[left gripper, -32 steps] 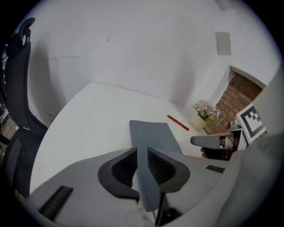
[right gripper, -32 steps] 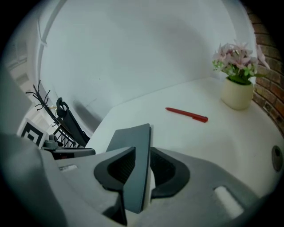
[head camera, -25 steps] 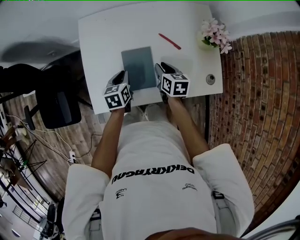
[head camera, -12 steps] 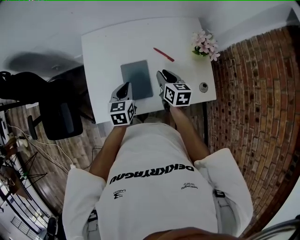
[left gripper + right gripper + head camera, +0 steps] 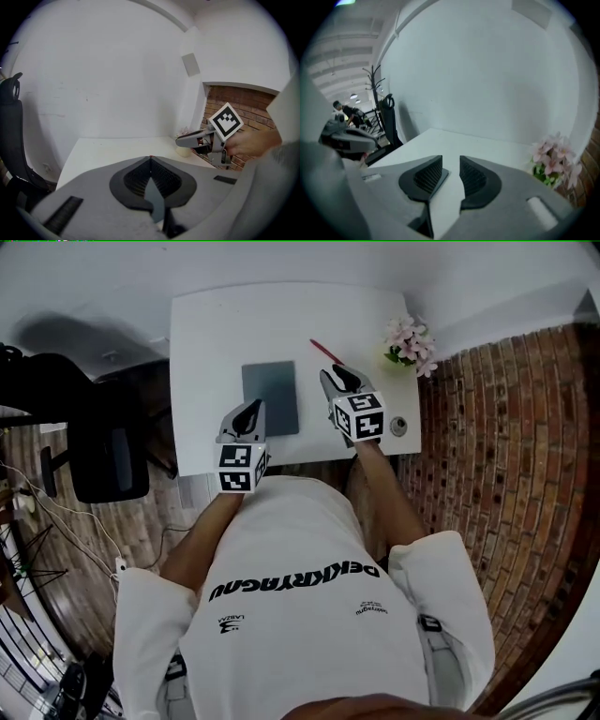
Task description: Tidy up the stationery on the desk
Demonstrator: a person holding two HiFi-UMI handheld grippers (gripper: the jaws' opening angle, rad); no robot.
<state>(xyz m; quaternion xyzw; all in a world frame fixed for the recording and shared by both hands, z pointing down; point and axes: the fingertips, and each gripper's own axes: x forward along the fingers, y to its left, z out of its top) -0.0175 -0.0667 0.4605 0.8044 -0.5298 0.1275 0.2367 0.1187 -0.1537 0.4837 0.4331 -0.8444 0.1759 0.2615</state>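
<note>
A grey notebook [image 5: 270, 397] lies flat in the middle of the white desk [image 5: 211, 334]. Beyond it to the right a red pen [image 5: 326, 352] lies at a slant. My left gripper [image 5: 251, 409] hovers by the notebook's near left corner, its jaws shut with nothing in them [image 5: 150, 159]. Right of the notebook, my right gripper [image 5: 336, 374] has its tips just short of the pen's near end. Its jaws stand a little apart and hold nothing [image 5: 451, 164]. The left gripper view shows the right gripper [image 5: 206, 138] from the side.
A small pot of pink flowers [image 5: 409, 341] stands at the desk's far right corner [image 5: 553, 157]. A small round object [image 5: 400, 426] sits near the right front edge. A black office chair [image 5: 108, 446] stands left of the desk. Brick floor lies on the right.
My right gripper has moved from the notebook's near right corner out to the right and further away, towards the red pen. The left gripper has stayed by the notebook's near left corner.
</note>
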